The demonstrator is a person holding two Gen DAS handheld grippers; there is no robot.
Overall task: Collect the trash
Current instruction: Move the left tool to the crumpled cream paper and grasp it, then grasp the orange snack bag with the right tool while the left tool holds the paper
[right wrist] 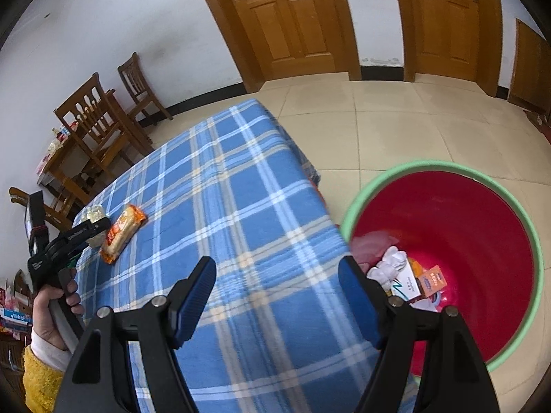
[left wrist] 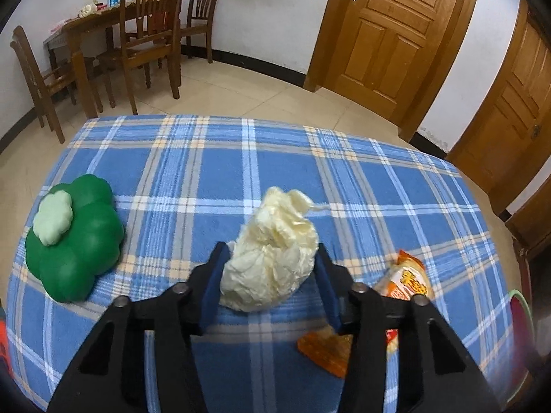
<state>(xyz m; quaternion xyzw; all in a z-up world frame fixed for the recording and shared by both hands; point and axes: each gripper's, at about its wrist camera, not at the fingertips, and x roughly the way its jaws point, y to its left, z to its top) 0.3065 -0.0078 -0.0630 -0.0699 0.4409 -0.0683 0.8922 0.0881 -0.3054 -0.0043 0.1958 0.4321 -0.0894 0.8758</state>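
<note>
A crumpled cream-coloured wad [left wrist: 272,258] lies on the blue plaid tablecloth [left wrist: 213,172]. My left gripper [left wrist: 271,247] is shut on it, one blue pad pressing each side. An orange snack packet [left wrist: 406,282] lies just right of the wad, partly hidden behind the right finger. In the right wrist view the left gripper [right wrist: 91,229] is far left, with the wad [right wrist: 94,213] in it and the packet [right wrist: 122,232] beside it. My right gripper [right wrist: 277,268] stands open and empty over the table's near right edge. Beside it on the floor is a red bin [right wrist: 475,227] with several pieces of trash at its bottom.
A green flower-shaped object [left wrist: 79,241] with a pale green top sits at the table's left. The bin's green rim [right wrist: 413,168] is close to the table corner. A hand and yellow sleeve [right wrist: 41,371] hold the left gripper. Wooden chairs [left wrist: 151,34] and doors [left wrist: 389,34] stand beyond.
</note>
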